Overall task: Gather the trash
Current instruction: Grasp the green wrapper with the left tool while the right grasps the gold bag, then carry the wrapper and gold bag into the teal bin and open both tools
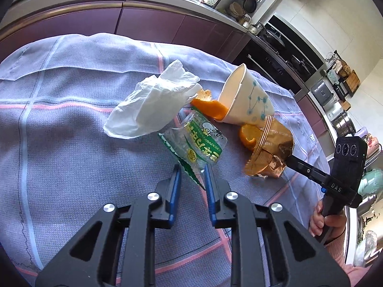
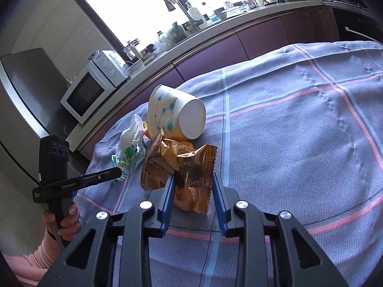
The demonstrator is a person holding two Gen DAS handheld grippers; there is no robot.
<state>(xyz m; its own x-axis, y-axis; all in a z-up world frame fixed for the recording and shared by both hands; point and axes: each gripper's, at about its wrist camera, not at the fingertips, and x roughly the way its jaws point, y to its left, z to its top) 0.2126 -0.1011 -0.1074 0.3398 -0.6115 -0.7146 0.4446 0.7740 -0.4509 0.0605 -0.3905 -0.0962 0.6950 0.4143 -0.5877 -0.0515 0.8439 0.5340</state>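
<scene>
Trash lies in one loose cluster on the cloth-covered worktop [image 1: 59,110], and we judge the step in hand to be the first grasp on two pieces at once.

Left wrist view: the left gripper [image 1: 191,174] has its fingers narrowed around the near corner of the clear green-printed wrapper [image 1: 194,143]; the pads look close to the film, but we cannot confirm a firm pinch. The wrapper's long axis runs from the fingers away toward the crumpled white tissue [image 1: 153,105] beyond it. A paper cup [image 1: 246,98] lies on its side, mouth toward upper left, base toward the right. Orange peel [image 1: 210,110] sits at the cup's mouth and a second piece just beside its base. The brown snack wrapper [image 1: 270,153] is met by the right gripper's tip.

Right wrist view: the right gripper [image 2: 192,184] has its fingers set at moderate width either side of the brown snack wrapper [image 2: 182,169], not visibly closed on it. Its long axis runs roughly across the fingers. The cup's base [image 2: 191,119] faces this camera.

Next, we judge, both pairs must close fully before lifting; thin film may slip.
</scene>
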